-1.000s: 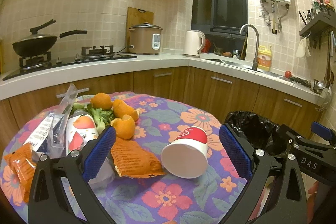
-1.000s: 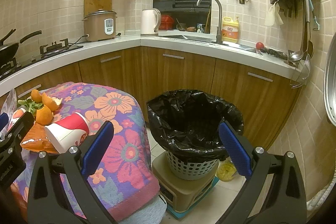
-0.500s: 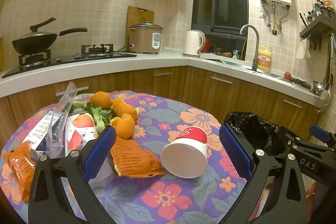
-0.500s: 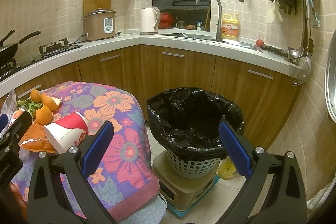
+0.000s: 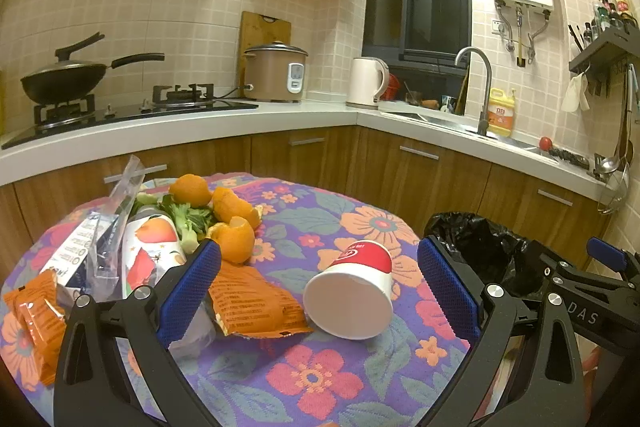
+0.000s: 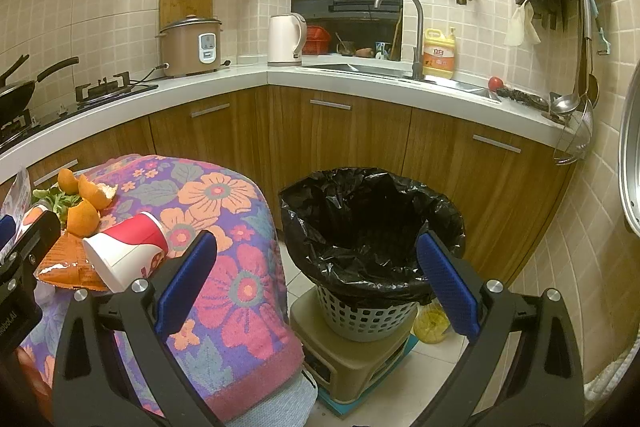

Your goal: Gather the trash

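Note:
A red and white paper cup [image 5: 352, 291] lies on its side on the flowered tablecloth [image 5: 320, 379], mouth toward me; it also shows in the right wrist view [image 6: 124, 251]. Left of it lie an orange wrapper [image 5: 252, 303], orange peels [image 5: 232, 223], greens, a juice carton [image 5: 152, 251] and plastic packets. My left gripper [image 5: 318, 287] is open, its jaws to either side of the cup, just short of it. My right gripper [image 6: 316, 279] is open and empty, facing the black-lined bin [image 6: 372, 239] to the right of the table.
The bin stands on a low stool [image 6: 360, 355] on the tiled floor. Wooden cabinets and a white counter [image 5: 280, 115] wrap round behind, with a wok, rice cooker, kettle and sink. The right gripper's body [image 5: 580, 291] sits at the left view's right edge.
Both views have shifted only slightly; the left gripper has crept a little toward the cup. Both grippers stay open.

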Demonstrator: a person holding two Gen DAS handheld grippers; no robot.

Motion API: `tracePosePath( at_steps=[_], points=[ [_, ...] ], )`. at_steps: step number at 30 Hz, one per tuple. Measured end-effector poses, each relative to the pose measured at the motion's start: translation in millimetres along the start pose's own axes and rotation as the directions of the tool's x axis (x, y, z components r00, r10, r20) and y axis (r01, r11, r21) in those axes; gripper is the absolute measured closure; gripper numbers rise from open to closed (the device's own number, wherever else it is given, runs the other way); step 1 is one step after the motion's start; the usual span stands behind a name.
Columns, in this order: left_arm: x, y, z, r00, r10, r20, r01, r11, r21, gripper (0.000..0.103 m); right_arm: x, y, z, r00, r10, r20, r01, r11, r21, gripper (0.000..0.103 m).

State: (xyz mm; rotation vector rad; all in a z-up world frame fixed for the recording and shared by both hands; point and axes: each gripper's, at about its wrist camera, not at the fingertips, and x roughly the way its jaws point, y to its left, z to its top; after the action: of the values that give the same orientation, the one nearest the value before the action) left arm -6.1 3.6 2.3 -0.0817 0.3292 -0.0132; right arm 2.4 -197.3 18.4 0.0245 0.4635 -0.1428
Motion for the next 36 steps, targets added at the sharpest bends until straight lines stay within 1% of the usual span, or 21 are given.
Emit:
tracePosePath(
  at_steps=[8,13,16,20,23,25,27,29,30,31,33,35,36],
  points=[
    [-0.4,-0.3,-0.2,1.0,0.003,0.001,-0.003,1.0,-0.002,0.008,0.2,1.6,1.3,1.0,0.0,0.002,0.0,1.0,0.002,0.007],
    [-4.3,10.3,-1.0,1.0,-0.011,-0.022,0.01,0.999,-0.046,0.008,-3.2,11.2,5.6,1.0,0.017,0.008,-0.017,1.0,-0.017,0.007],
    [-9.9,20.5,-4.8,0.997,0.011,-0.071,-0.014,0.999,-0.042,0.008,-7.0,23.3,7.2,0.998,0.058,0.018,-0.057,0.997,-0.042,0.007],
    [-32.4,43.5,-5.5,0.996,0.015,-0.09,-0.022,0.997,-0.072,0.008,-9.4,39.3,3.6,0.99,0.141,0.003,-0.141,0.988,-0.063,0.007],
    [-51.9,66.1,-9.2,0.991,0.055,-0.12,-0.067,0.993,-0.099,0.008,-14.3,58.2,0.3,0.985,0.174,0.003,-0.173,0.979,-0.109,0.007],
    [-66.1,87.3,-13.1,0.983,0.119,-0.141,-0.138,0.982,-0.13,0.008,-16.9,67.3,-1.8,0.981,0.194,-0.003,-0.193,0.972,-0.132,0.007],
    [-79.7,110.6,-17.0,0.972,0.178,-0.155,-0.203,0.965,-0.167,0.008,-16.8,77.2,-4.2,0.977,0.214,-0.017,-0.214,0.965,-0.15,0.007],
    [-93.2,137.7,-22.2,0.956,0.236,-0.173,-0.27,0.94,-0.208,0.008,-15.6,86.8,-7.2,0.972,0.232,-0.034,-0.235,0.959,-0.161,0.007],
    [-98.2,153.5,-24.4,0.945,0.269,-0.187,-0.309,0.923,-0.229,0.008,-13.9,91.5,-8.6,0.969,0.244,-0.045,-0.248,0.955,-0.164,0.007],
    [-100.1,164.7,-24.4,0.938,0.283,-0.2,-0.328,0.913,-0.244,0.008,-11.9,96.1,-9.8,0.964,0.258,-0.058,-0.264,0.95,-0.165,0.007],
    [-100.5,189.1,-25.7,0.932,0.279,-0.234,-0.341,0.894,-0.291,0.008,-7.4,101.8,-11.0,0.954,0.289,-0.083,-0.3,0.939,-0.169,0.007],
    [-97.3,216.0,-28.4,0.934,0.24,-0.264,-0.324,0.879,-0.35,0.009,-3.3,109.2,-12.7,0.945,0.313,-0.096,-0.325,0.928,-0.18,0.007],
    [-95.2,224.0,-30.0,0.936,0.22,-0.276,-0.314,0.874,-0.37,0.009,-1.1,112.0,-13.5,0.945,0.312,-0.1,-0.326,0.927,-0.187,0.007]
  ],
)
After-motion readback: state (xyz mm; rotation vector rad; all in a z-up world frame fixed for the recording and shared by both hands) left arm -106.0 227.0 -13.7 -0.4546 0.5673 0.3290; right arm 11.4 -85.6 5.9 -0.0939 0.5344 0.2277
